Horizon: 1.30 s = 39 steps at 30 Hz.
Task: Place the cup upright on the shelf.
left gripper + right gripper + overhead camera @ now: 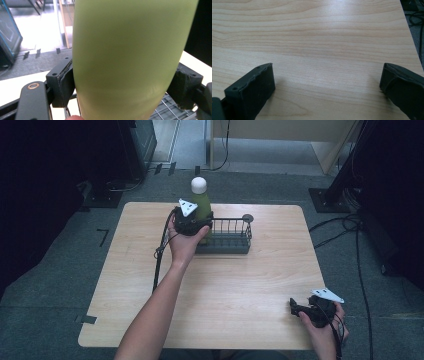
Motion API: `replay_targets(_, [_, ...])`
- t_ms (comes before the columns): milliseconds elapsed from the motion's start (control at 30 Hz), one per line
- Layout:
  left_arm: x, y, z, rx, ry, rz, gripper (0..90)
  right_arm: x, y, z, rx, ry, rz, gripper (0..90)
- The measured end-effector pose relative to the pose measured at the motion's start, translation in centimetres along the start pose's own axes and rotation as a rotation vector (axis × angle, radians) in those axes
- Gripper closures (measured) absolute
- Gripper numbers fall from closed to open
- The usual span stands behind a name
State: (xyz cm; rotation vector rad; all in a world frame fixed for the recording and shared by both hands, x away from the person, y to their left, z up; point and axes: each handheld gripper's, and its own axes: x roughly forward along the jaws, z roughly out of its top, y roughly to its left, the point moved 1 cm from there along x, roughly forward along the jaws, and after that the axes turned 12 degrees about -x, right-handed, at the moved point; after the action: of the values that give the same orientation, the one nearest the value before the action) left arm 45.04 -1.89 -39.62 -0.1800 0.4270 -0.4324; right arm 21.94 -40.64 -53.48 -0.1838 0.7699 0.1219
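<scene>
Bottle [201,202], pale green with a white cap, stands upright at the left end of a dark wire basket [230,235] near the far edge of the bench [250,285] in the high view. The left tongs [192,224] wrap its lower body from the near side, a hand behind them. Whether its base already rests on the basket floor cannot be told. At the near right corner of the bench the right tongs [296,309] lie low, well apart from the basket.

From the left gripper view, the bottle [130,57] sits between both black pads [65,82], which press its sides: clenched on it, with basket wire [167,110] visible below.

From the right gripper view, the right tongs [327,82] gape, released, with nothing but bare bench [317,37] between.

The placing looks nearly done; letting go and drawing the left hand clear appear to remain.
</scene>
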Motion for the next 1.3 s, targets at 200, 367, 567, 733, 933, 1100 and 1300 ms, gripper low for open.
replay_targets(200, [0.3, 0.0, 0.1, -0.003, 0.031, -0.018, 15.1, 0.0, 0.0, 0.0, 0.000, 0.000, 0.000, 0.0])
replay_targets(367, [0.2, 0.0, 0.3, -0.018, 0.027, -0.012, 12.9, 0.0, 0.0, 0.0, 0.000, 0.001, 0.000, 0.0])
replay_targets(567, [0.3, 0.2, 0.0, -0.026, 0.061, -0.005, 10.3, 0.0, 0.0, 0.0, -0.001, 0.000, 0.001, 0.0])
replay_targets(733, [0.2, 0.2, -0.1, -0.026, 0.063, -0.004, 9.5, 0.0, 0.0, 0.0, 0.000, 0.000, 0.001, 0.0])
replay_targets(933, [-0.3, 0.3, -0.4, -0.028, 0.047, -0.011, 9.5, 0.0, 0.0, 0.0, 0.000, 0.000, 0.001, 0.0])
replay_targets(1100, [-0.6, 0.3, -0.6, -0.020, 0.044, -0.018, 6.5, 0.0, 0.0, 0.0, 0.000, 0.000, 0.001, 0.0])
replay_targets(1300, [-1.4, 0.4, -0.3, -0.034, 0.033, -0.033, 2.0, 0.0, 0.0, 0.0, 0.000, 0.000, 0.001, 0.0])
